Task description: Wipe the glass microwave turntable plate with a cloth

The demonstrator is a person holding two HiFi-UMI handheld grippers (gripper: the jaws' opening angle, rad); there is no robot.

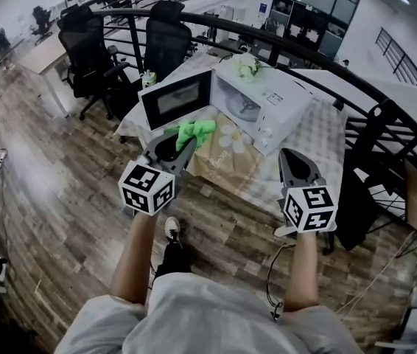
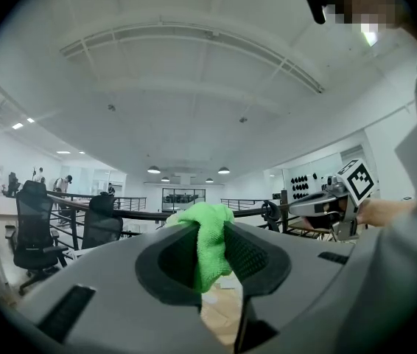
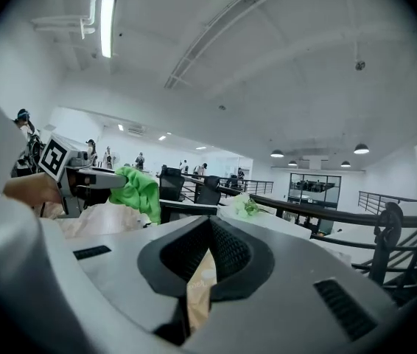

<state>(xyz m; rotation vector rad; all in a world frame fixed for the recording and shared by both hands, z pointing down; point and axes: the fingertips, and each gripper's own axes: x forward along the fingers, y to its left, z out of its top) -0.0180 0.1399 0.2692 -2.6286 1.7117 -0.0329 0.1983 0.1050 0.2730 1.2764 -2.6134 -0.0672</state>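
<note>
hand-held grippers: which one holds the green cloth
The left hand-held gripper, its jaws clamped on the green cloth; the right hand-held gripper is shut on nothing.

A table (image 1: 326, 135) under a pale patterned tablecloth stands on the wooden floor (image 1: 61, 190). A white microwave (image 1: 275, 105) sits on it with its door swung open to the left. Just in front of the microwave lies a brown paper bag (image 1: 227, 161). At the microwave's far side is a bunch of flowers (image 1: 247, 66).

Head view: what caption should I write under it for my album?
Left gripper pinches a green cloth before the open white microwave; right gripper is empty.
</note>
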